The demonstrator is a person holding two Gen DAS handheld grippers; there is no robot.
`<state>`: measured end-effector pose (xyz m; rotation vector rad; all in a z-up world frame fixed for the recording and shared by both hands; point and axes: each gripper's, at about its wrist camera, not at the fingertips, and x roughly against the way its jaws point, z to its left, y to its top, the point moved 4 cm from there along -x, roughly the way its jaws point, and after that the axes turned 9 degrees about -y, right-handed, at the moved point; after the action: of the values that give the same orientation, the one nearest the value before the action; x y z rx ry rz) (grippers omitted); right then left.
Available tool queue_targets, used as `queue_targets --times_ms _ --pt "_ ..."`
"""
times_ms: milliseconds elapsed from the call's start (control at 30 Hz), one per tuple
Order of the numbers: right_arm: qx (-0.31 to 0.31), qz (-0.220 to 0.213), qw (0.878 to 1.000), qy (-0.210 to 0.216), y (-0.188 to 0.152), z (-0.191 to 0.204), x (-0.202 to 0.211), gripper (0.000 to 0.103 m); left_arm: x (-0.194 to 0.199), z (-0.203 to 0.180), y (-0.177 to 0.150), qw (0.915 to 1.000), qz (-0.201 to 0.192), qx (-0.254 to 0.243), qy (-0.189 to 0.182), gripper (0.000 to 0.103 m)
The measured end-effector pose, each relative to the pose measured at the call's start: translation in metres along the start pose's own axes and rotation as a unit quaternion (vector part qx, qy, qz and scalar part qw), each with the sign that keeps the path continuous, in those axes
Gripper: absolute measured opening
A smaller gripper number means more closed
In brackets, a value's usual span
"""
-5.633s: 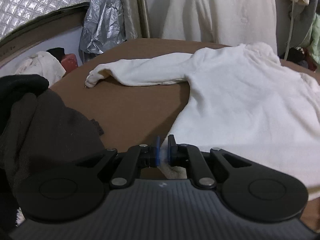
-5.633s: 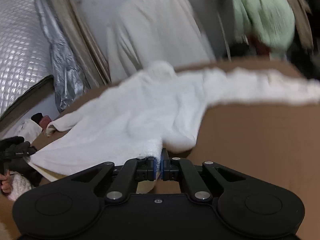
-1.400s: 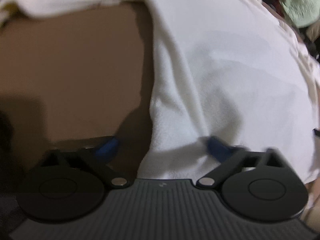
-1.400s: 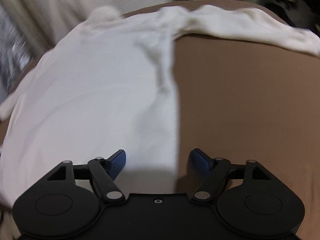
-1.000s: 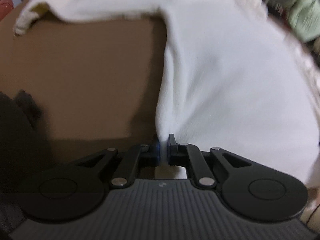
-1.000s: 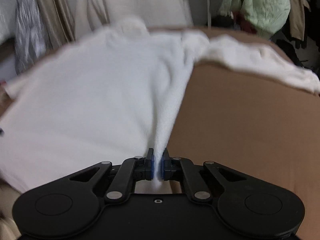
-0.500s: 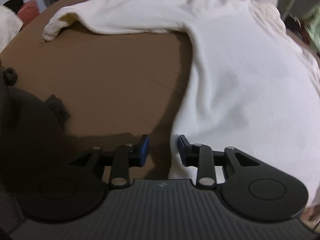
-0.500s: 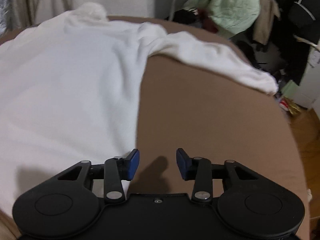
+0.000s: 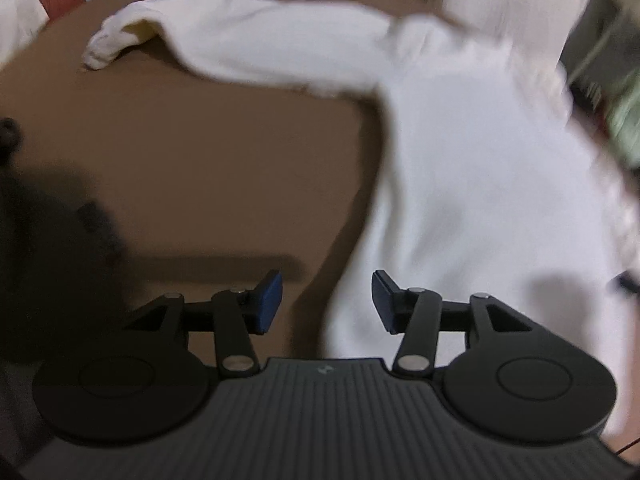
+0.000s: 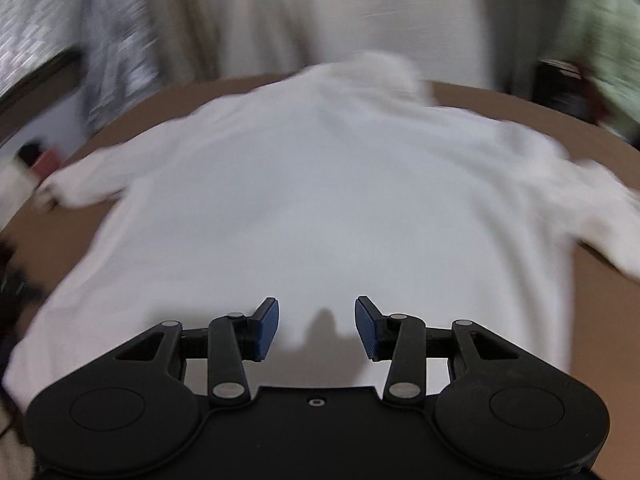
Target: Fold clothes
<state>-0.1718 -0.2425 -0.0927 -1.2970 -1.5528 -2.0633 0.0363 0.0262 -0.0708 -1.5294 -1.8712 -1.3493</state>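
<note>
Across the middle of my right-wrist view one white sweater [image 10: 320,200] lies flat on the brown table [image 10: 600,300], filling it where half a second ago it sat to the left. Two sleeves show, one stretched toward the left edge, one toward the right. My right claw [image 10: 316,328] hangs at the bottom centre above the hem, blue pads spread, nothing pinched; a second ago it was pressed on the cloth. Down in the left-wrist view my left claw [image 9: 327,300] is opening, its gap over the sweater's side edge, not gripping. One dark garment [image 9: 44,248] sits at lower left.
</note>
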Motion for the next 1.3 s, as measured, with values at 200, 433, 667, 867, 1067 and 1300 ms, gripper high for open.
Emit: queue_targets --times_ms 200,433,667,867,1067,1300 --pt "0.173 0.020 0.983 0.063 0.112 0.094 0.001 0.051 0.011 0.005 0.107 0.9930 -0.083 0.082 0.016 0.060" --pt "0.387 0.060 0.920 0.007 0.187 0.150 -0.051 0.069 0.002 0.075 0.146 0.9675 -0.166 0.189 0.028 0.068" --pt "0.293 0.039 0.955 0.025 0.224 0.137 -0.130 0.069 -0.041 0.144 0.150 0.9631 -0.179 0.196 0.047 0.068" --pt "0.278 0.000 0.960 0.024 0.255 0.147 -0.184 0.069 -0.060 0.170 0.170 0.9585 -0.201 0.200 0.029 0.082" --pt "0.302 -0.019 0.953 0.025 0.272 0.186 -0.240 0.084 -0.076 0.204 0.177 0.9475 -0.215 0.236 -0.007 0.095" --pt "0.289 0.011 0.957 0.008 0.251 0.194 -0.294 0.011 -0.074 0.227 0.185 0.9431 -0.236 0.234 0.004 0.007"
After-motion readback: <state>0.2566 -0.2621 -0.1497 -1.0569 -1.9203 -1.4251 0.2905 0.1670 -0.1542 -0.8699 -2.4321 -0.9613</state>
